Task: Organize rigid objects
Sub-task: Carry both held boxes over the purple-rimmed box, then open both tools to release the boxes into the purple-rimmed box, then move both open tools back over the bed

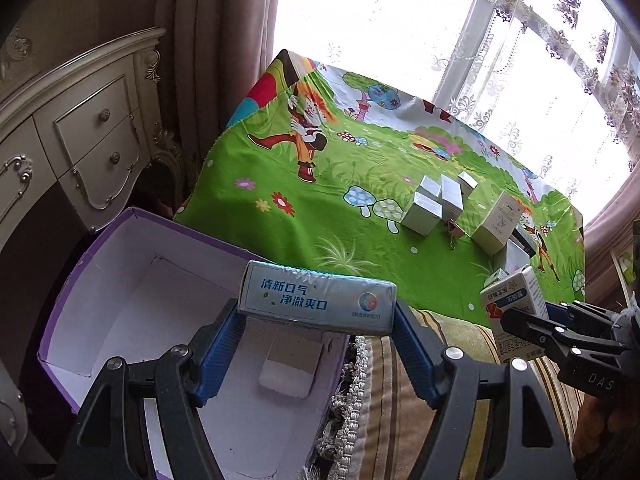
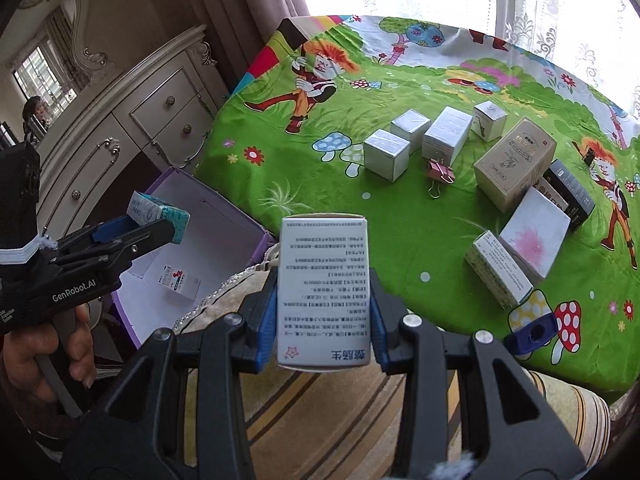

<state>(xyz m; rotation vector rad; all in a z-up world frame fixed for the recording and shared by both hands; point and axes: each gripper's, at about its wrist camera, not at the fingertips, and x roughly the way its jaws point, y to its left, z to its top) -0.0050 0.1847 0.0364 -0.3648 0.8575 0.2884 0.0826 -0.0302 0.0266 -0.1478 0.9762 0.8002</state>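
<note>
Sorting small cartons from a covered table (image 2: 320,184) into a purple bin (image 1: 100,248) beside it, the work stands at an early stage. The left gripper (image 1: 316,320) has its fingers closed across the ends of a long blue toothpaste box (image 1: 316,300), held above the bin's open mouth, so that release looks to be the next step. The right gripper (image 2: 324,312) clamps a white medicine box (image 2: 322,288) between its pads, over the striped cushion (image 2: 320,408) just short of the table edge and apart from the bin. One small carton (image 2: 179,282) already lies on the bin floor; at least nine boxes (image 2: 448,132) and a binder clip (image 2: 440,174) rest on the cartoon-printed cloth, so most of the job is judged to remain. The right wrist view alone shows the near cluster of boxes (image 2: 534,232), a loose blue part (image 2: 530,334) near the table edge, and the hand (image 2: 52,352) on the left gripper's handle. The left wrist view alone shows the full depth of the bin and the toothpaste box's printed face.
</note>
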